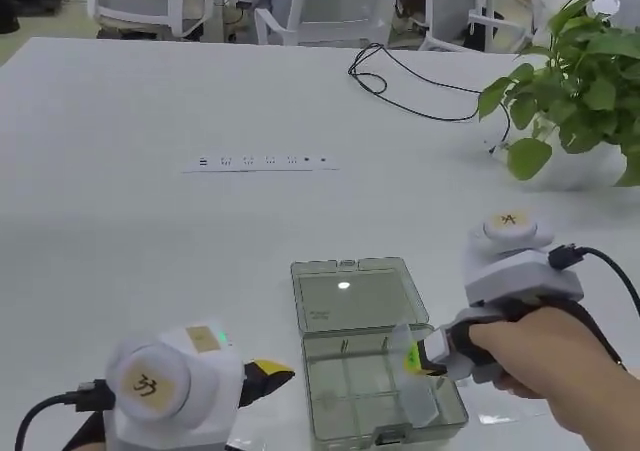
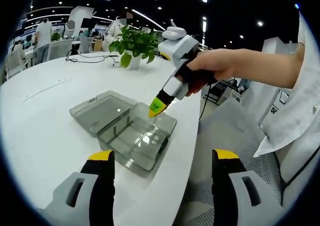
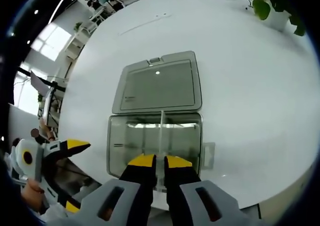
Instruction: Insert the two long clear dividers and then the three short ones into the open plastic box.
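The open smoky plastic box (image 1: 330, 411) lies near the table's front edge, its lid (image 1: 355, 296) folded flat behind the tray. My right gripper (image 1: 412, 359) is over the tray's right part, shut on a clear divider (image 3: 161, 136) that reaches down into the tray (image 3: 120, 146). Pale clear strips seem to stand inside the tray; I cannot tell how many. My left gripper (image 1: 272, 376) waits open at the box's left, nothing between its yellow-tipped fingers (image 2: 102, 157). Its view shows the box (image 2: 102, 113) and the right gripper (image 2: 156, 105) above it.
A potted plant (image 1: 580, 91) stands at the back right, with a black cable (image 1: 400, 76) running from it. A flush power strip (image 1: 262, 161) sits mid-table. A small clear piece (image 3: 208, 154) lies beside the tray. Chairs stand beyond the far edge.
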